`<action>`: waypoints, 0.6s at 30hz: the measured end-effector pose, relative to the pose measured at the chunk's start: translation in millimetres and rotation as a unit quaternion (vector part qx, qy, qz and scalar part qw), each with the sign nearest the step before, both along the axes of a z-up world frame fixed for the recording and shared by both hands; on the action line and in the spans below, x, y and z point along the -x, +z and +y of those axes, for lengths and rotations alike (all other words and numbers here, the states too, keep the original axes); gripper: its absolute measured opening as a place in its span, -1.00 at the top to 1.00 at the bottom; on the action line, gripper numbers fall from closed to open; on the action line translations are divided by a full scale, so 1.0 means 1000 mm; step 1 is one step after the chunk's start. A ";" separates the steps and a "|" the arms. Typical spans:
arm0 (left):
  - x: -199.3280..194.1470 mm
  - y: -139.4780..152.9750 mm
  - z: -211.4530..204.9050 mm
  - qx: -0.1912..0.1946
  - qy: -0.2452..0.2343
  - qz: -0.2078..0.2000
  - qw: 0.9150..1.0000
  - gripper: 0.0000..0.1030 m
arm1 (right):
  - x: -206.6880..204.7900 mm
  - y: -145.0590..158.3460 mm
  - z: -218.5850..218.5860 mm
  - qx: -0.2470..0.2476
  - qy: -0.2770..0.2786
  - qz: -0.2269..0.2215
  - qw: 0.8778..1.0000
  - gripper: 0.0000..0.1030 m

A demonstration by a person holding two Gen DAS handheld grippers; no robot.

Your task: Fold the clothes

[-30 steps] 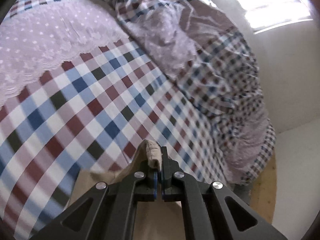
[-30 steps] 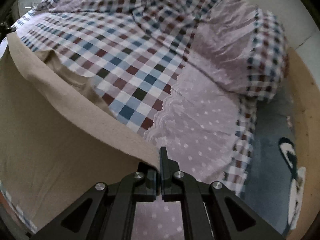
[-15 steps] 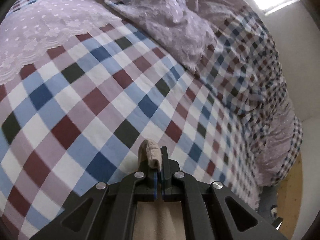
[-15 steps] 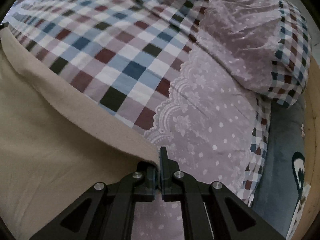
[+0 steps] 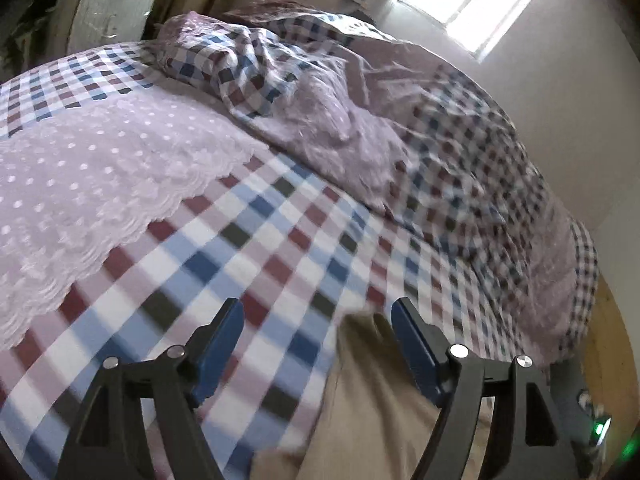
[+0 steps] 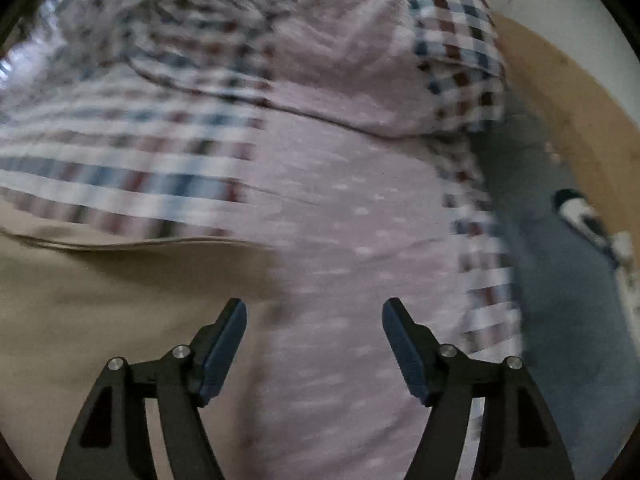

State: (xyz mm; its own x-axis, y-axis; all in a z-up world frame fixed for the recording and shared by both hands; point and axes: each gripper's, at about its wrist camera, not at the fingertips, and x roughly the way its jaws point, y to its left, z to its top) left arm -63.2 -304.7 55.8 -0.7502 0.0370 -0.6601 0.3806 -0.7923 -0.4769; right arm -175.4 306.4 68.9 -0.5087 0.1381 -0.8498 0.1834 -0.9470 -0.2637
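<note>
1. Beige garment (image 5: 372,408) flat on bed (image 5: 256,240), under both tools.
2. Left hand-held gripper (image 5: 316,320) opening, pads clear of cloth.
3. Right hand-held gripper (image 6: 314,318) opening, nothing gripped.
4. Beyond: rumpled checked quilt (image 5: 400,128).

Garment (image 5: 372,408) on bed (image 5: 248,240), crumpled quilt (image 5: 360,112) behind.

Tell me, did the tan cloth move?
Yes. The tan cloth was pinched and raised; now it lies flat on the checked bedspread, beside the opening right hand-held gripper.
</note>
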 end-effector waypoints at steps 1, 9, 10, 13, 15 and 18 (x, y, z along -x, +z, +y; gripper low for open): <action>-0.005 0.001 0.009 0.010 -0.017 -0.007 1.000 -0.55 | -0.007 0.002 -0.010 0.007 0.019 0.001 1.000 -0.44; -0.083 -0.007 0.114 0.102 -0.167 -0.014 0.981 -0.55 | -0.027 -0.012 -0.141 -0.028 0.231 -0.002 0.973 -0.59; -0.085 -0.014 0.117 0.101 -0.168 -0.027 0.980 -0.55 | -0.023 -0.017 -0.153 -0.027 0.246 -0.008 0.969 -0.59; -0.091 -0.026 0.118 0.112 -0.177 -0.041 0.977 -0.55 | -0.007 -0.031 -0.185 -0.046 0.278 -0.025 0.959 -0.59; -0.095 -0.026 0.117 0.110 -0.181 -0.037 0.977 -0.55 | 0.010 -0.039 -0.197 -0.071 0.275 -0.026 0.958 -0.59; -0.104 -0.024 0.116 0.108 -0.185 -0.028 0.976 -0.55 | 0.040 -0.031 -0.203 -0.107 0.220 0.025 0.969 -0.59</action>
State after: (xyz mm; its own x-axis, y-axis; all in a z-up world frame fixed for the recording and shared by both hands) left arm 41.2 -189.1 31.4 -0.6736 0.1550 -0.7226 0.0695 -0.9601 -0.2708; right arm -215.0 103.5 37.4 -0.5986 0.0695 -0.7980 0.5387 -0.7024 -0.4652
